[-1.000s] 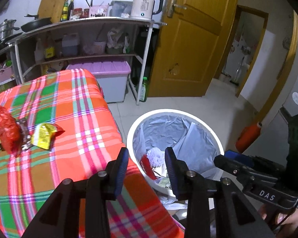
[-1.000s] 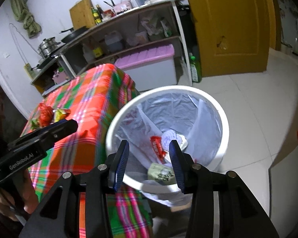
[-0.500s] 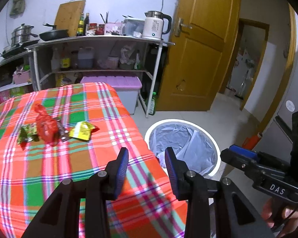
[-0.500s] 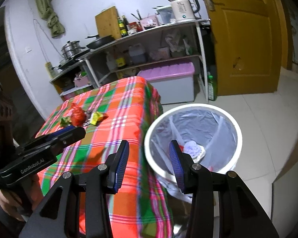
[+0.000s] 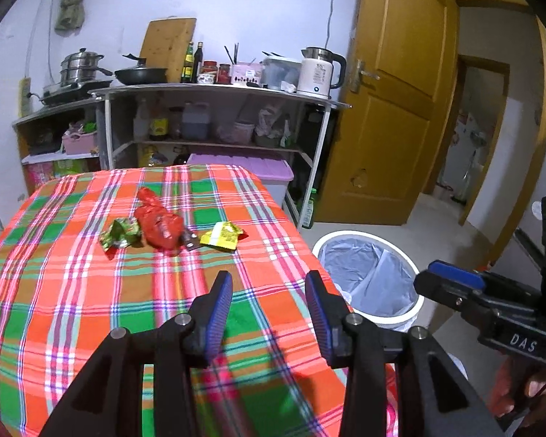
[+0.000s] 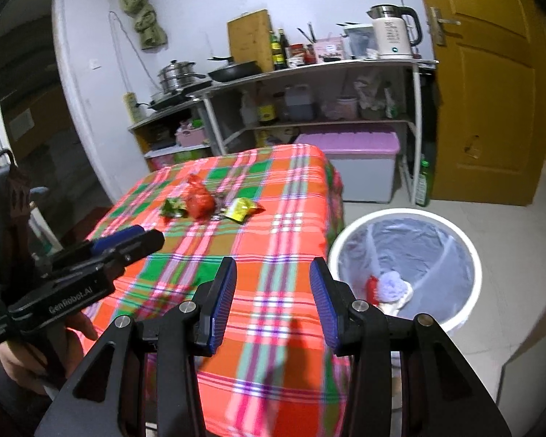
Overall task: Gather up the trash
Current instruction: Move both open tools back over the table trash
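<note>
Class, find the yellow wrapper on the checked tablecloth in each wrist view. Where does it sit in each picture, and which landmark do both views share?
Left wrist view: the yellow wrapper lies left of centre, rightmost in the row of trash, right of the red bag.
Right wrist view: the wrapper lies left of centre, above the gripper, again right of the red bag.
Shared landmark: the white trash bin, right of the table.

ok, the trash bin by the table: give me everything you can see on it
The trash bin is a round white tub, plastic by its look, lined with a translucent grey bag folded over the rim. It stands upright and open on the tiled floor beside the plaid-covered table. Inside lie crumpled white tissue and a red scrap. Neither gripper touches it.
</note>
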`<state>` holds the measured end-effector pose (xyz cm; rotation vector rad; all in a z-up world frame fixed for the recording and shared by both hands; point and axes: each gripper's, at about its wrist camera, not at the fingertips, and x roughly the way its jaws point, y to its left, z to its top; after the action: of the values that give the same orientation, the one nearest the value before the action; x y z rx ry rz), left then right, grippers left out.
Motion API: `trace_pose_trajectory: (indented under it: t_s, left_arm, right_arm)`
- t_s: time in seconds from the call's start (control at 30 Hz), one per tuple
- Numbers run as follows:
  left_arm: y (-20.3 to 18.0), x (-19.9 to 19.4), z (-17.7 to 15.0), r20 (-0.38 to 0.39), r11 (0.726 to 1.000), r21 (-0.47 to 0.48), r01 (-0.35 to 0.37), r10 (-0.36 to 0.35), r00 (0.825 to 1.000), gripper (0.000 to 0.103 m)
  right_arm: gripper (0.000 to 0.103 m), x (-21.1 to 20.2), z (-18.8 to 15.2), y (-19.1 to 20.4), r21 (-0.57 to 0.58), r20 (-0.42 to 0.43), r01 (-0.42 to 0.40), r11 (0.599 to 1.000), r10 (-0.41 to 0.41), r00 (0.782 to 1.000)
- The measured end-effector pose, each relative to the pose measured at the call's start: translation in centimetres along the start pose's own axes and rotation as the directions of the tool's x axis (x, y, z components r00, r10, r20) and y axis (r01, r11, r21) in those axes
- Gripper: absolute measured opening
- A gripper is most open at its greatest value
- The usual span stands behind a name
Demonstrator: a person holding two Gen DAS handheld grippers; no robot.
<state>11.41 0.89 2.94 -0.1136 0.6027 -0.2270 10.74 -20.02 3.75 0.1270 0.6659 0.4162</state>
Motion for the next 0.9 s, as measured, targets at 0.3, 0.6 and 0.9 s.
trace_pose_trajectory:
  t_s: [0.3, 0.6, 0.9]
  left_arm:
    - [2.4, -3.1, -0.2, 0.035, 0.998, -0.014, -0.059, 0.059, 0.998, 0.041]
    - [5.4, -3.9, 0.2, 0.047, 0.993, -0.040, -0.107, 0.109, 0.993, 0.041]
    - [10.1, -2.3, 1.0, 0.026, 0.983, -0.084, -0.163, 0.165, 0.986, 0.041]
  right_arm:
    - [0.043, 0.9, 0.6, 2.7, -0.026, -0.010, -0.048, 0.999, 0.048, 0.999]
    - [0.046, 2.9, 1.8, 4.3, -0.055, -0.041, -0.055, 0.997, 0.053, 0.998]
    - [0.046, 6.7, 3.1, 5.7, -0.074, -0.080, -0.064, 0.995, 0.058, 0.995]
